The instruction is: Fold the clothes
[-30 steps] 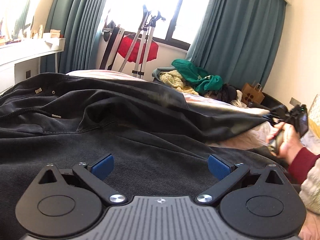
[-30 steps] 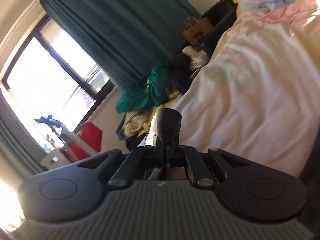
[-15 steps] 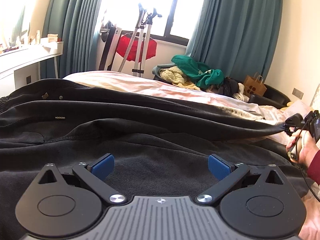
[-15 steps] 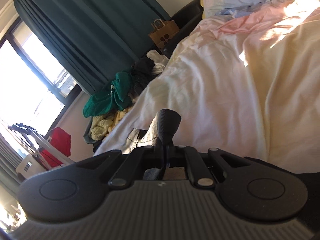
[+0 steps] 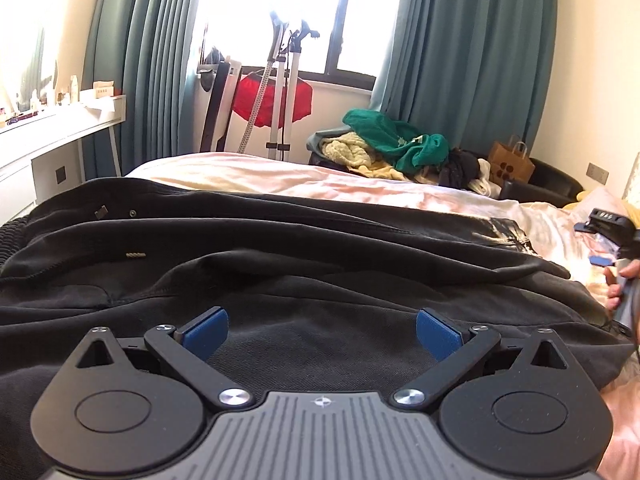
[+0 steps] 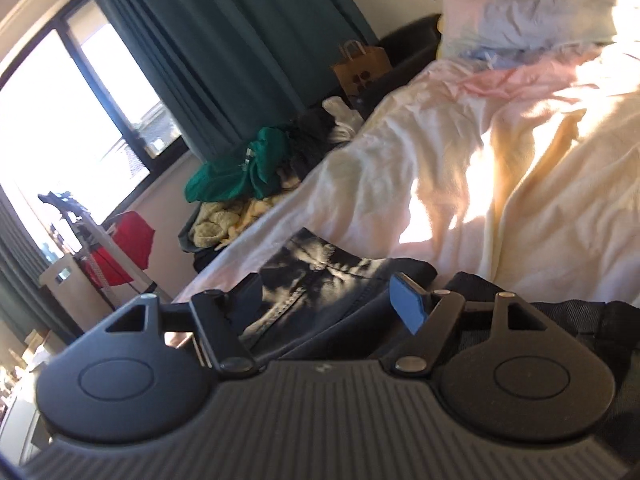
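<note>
The black cotton jacket with small metal snaps (image 5: 280,264) lies spread across the bed with pale pink and cream sheets (image 5: 360,188). One sleeve end (image 6: 320,280) rests on the sheet between the fingers of the right tool (image 6: 332,300), whose jaws have just been opening and do not press it. The left tool (image 5: 320,332) hovers released over the jacket body, with nothing in it.

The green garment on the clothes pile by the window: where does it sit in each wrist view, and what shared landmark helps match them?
Left wrist view: the green garment lies right of centre, upper half, atop the clothes pile beyond the bed.
Right wrist view: the green garment lies left of centre, under the teal curtain.
Shared landmark: the brown paper bag, beside the pile in both.
</note>
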{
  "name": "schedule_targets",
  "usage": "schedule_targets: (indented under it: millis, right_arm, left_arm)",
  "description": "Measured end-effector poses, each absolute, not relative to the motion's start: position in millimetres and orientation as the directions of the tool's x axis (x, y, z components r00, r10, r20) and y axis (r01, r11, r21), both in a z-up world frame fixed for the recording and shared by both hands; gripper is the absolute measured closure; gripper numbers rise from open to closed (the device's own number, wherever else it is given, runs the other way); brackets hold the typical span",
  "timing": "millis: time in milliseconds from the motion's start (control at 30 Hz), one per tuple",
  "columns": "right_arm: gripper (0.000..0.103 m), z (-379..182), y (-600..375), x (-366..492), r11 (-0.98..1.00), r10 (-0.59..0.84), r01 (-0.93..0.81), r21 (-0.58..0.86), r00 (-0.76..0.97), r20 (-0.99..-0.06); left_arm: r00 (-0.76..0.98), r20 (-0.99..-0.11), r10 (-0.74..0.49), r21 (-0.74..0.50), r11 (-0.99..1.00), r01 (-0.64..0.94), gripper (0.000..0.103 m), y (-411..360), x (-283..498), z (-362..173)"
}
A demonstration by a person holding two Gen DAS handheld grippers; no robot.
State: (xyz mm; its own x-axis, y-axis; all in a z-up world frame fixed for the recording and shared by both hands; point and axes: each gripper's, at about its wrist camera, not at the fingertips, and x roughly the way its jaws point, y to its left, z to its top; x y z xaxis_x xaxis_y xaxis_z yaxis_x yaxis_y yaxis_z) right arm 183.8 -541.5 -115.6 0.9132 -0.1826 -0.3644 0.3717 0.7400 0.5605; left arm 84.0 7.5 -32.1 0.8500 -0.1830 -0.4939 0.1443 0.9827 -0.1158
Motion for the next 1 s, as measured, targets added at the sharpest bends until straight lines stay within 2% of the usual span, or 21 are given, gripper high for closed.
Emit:
schedule_targets:
  millis: [167,267,400,533,733,833,1000]
  right_arm:
    - [0.029,-86.3,-484.7,130.5,0.814,-0.106,0.304,0.495,0.915,-0.388]
    - [0.029,-74.1,-451.0,99.5,0.85,-0.044,0.25,0.463,0.911,-0.411]
    - [0.029,-62.0,-412.9,60.0,0.92,-0.025,0.178,0.348,0.915,-0.403]
    - [0.029,-58.2,-403.9,36.5,0.93,0.028,0.126,0.344,0.912,-0.41]
    - [0.029,-56.7,-394.7,25.8,0.947,-0.05,0.174,0.269,0.909,-0.414]
    - [0.031,-60.1,-392.2,28.9,0.953,-0.045,0.166,0.255,0.906,-0.422]
    - [0.031,-70.0,-394.1,37.2,0.951,-0.078,0.202,0.234,0.888,-0.453]
  left_arm:
    - [0.861,-0.488,-0.144,-0.054,0.989,0.135,0.001,8.3,74.2,-33.7]
    - [0.856,-0.494,-0.153,-0.061,0.988,0.142,0.001,9.2,65.8,-30.8]
    - [0.866,-0.475,-0.156,-0.057,0.988,0.146,0.001,10.4,51.1,-22.2]
    - [0.88,-0.46,-0.12,-0.016,0.992,0.127,0.001,10.5,37.5,-20.0]
    - [0.876,-0.473,-0.092,-0.013,0.995,0.097,0.001,16.4,36.4,-19.2]
    - [0.87,-0.486,-0.083,-0.018,0.996,0.085,0.001,18.9,38.4,-20.9]
    - [0.845,-0.524,-0.106,-0.09,0.994,0.068,0.001,29.9,46.6,-26.8]
